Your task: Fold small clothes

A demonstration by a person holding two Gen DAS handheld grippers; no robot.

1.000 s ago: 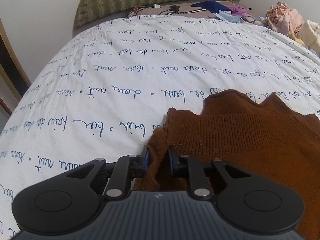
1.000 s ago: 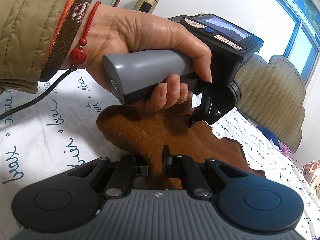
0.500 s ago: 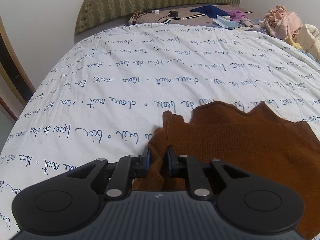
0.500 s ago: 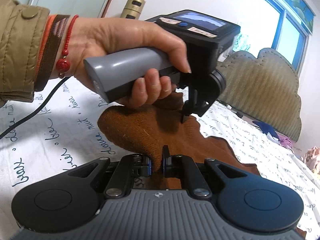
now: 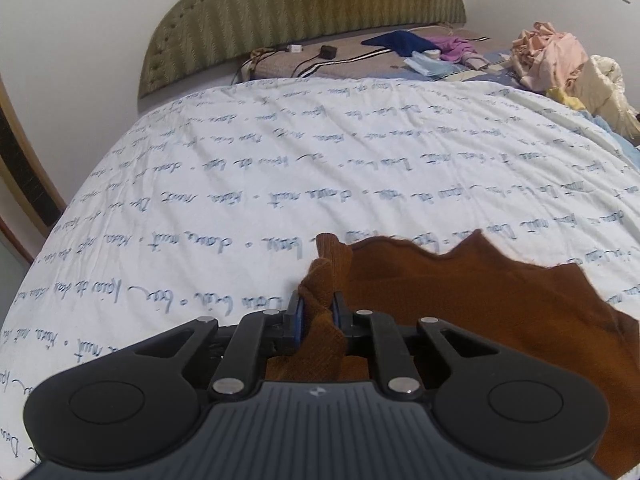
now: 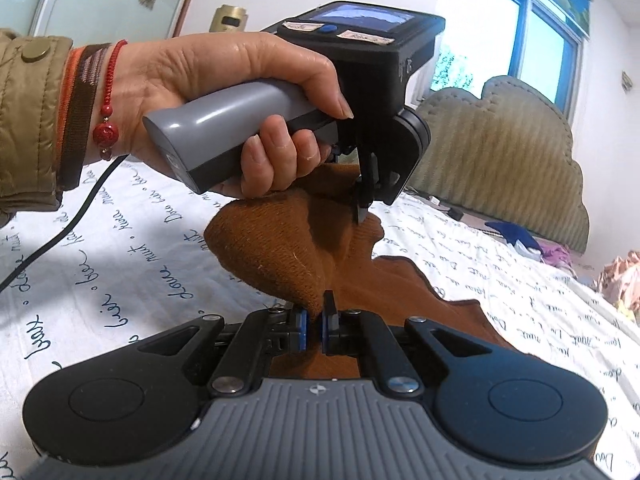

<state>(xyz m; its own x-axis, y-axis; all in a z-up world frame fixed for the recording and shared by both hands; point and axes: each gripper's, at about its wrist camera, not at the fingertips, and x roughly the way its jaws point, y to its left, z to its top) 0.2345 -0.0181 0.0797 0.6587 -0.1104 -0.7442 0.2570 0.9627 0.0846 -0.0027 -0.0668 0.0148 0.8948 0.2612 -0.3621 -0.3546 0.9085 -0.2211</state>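
My left claw (image 5: 316,314) and right claw (image 6: 314,320) each pinch the brown knit garment (image 5: 480,300), lifting its edge off the bed (image 5: 280,160); next, I judge, carry it over into a fold.

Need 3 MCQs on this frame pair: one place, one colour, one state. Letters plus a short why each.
1. Where does the pink and cream clothes pile lie?
A. far right of the bed, near the headboard
B. under the left gripper
C. on the floor

2. What colour is the knit garment?
A. navy
B. rust brown
C. white

3. What state is the garment in?
A. flat and untouched
B. pinched by both grippers, its near edge raised off the duvet
C. folded into a neat stack

Answers:
1 A: the left wrist view shows the pile at the far right, by the headboard.
2 B: it is brown in both views, against the white duvet with blue script.
3 B: the left gripper and the right gripper each clamp a bunch of knit, and the right wrist view shows the cloth hanging between them above the duvet.
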